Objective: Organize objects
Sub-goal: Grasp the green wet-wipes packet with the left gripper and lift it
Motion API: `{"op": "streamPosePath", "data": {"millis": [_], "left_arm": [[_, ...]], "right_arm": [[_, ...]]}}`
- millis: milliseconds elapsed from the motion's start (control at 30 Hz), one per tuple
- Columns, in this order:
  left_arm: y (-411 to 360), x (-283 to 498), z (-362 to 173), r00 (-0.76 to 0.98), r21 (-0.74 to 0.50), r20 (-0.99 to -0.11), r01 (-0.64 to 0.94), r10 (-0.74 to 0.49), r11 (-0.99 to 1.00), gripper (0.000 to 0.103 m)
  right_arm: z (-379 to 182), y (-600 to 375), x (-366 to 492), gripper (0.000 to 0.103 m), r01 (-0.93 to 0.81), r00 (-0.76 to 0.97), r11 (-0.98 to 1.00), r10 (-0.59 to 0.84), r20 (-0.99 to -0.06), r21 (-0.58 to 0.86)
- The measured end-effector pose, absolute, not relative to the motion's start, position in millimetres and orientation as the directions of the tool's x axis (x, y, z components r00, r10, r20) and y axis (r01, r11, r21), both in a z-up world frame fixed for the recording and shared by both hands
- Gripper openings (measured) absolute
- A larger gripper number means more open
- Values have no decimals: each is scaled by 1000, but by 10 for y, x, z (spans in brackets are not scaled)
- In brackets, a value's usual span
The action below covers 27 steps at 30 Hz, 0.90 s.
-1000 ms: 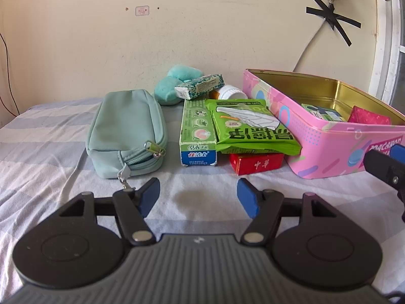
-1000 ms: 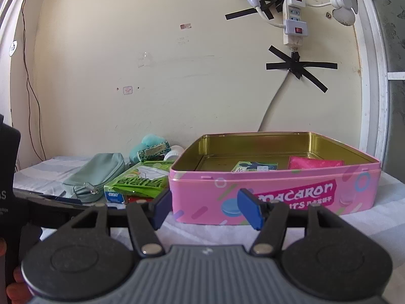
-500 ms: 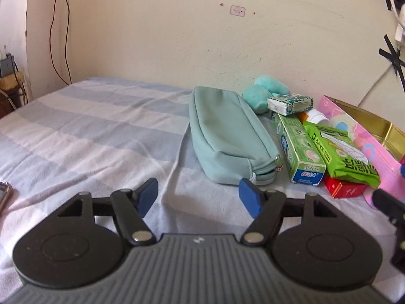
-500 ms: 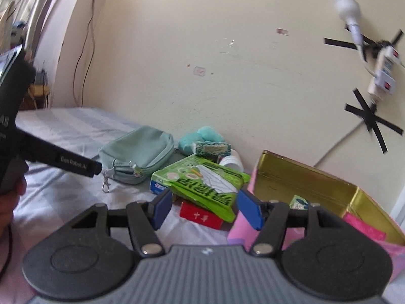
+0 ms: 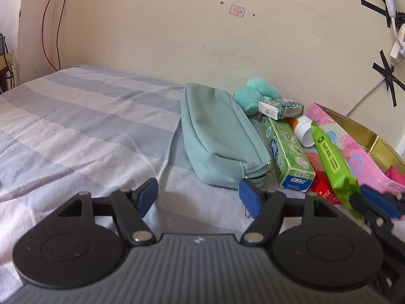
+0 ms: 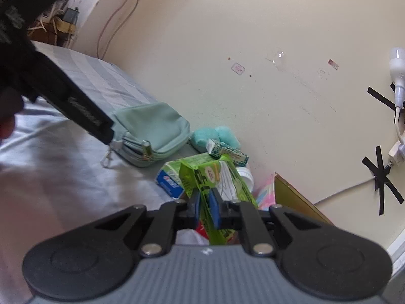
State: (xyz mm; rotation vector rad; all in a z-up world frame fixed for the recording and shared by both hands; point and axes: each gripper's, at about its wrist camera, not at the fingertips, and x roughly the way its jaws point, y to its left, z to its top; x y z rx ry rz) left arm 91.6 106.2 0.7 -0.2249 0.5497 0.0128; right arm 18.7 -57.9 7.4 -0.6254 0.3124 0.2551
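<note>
Presently the right tool (image 6: 204, 206) is clamped on the near edge of the green packet (image 6: 215, 177), which stands tilted on edge above the red box (image 5: 322, 190), beside the pink tin (image 5: 354, 149); the left tool (image 5: 198, 193) hangs with its jaws wide apart and nothing between them, over the striped bed (image 5: 88, 116); just ahead lies the teal pouch (image 5: 217, 136), touching the green carton (image 5: 286, 149); a white bottle (image 5: 302, 130) lies behind.
</note>
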Motion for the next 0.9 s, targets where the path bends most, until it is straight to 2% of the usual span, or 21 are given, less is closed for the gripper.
{"op": "streamPosePath", "data": {"millis": [133, 200, 233, 267, 333, 467, 567, 733, 833, 867, 900], "left_arm": [[1103, 902, 15, 855, -258, -511, -48, -93, 965, 73], [1122, 913, 13, 850, -282, -515, -43, -114, 958, 73], [1130, 913, 12, 846, -295, -519, -41, -124, 955, 73], [1136, 910, 14, 840, -310, -525, -38, -138, 950, 73], [1136, 885, 30, 825, -338, -538, -23, -173, 941, 73], [1058, 773, 106, 794, -366, -551, 49, -259, 929, 73], [939, 730, 122, 742, -363, -593, 100, -312, 926, 73], [729, 748, 58, 671, -378, -636, 160, -382, 912, 73], [589, 748, 43, 677, -338, -639, 179, -365, 924, 66], [552, 745, 39, 669, -346, -634, 201, -387, 916, 54], [516, 753, 51, 653, -375, -631, 216, -419, 902, 52]], "right_arm": [[140, -609, -218, 13, -508, 816, 784, 306, -490, -357], [161, -667, -301, 26, -572, 750, 788, 391, -534, -227], [175, -715, -314, 29, -589, 722, 793, 427, -545, -159], [192, -772, -319, 31, -584, 712, 805, 447, -542, -104], [232, -899, -291, 43, -545, 726, 837, 446, -524, -42], [264, -1196, -102, 50, -478, 730, 874, 450, -514, 86], [198, -1259, -35, 54, -464, 710, 876, 456, -537, 131], [66, -1144, 64, 65, -489, 667, 864, 460, -586, 121], [-5, -1072, 161, 64, -502, 635, 850, 489, -597, 162], [-9, -1023, 151, 58, -505, 639, 850, 485, -598, 149], [-5, -995, 134, 51, -499, 653, 857, 469, -594, 128]]}}
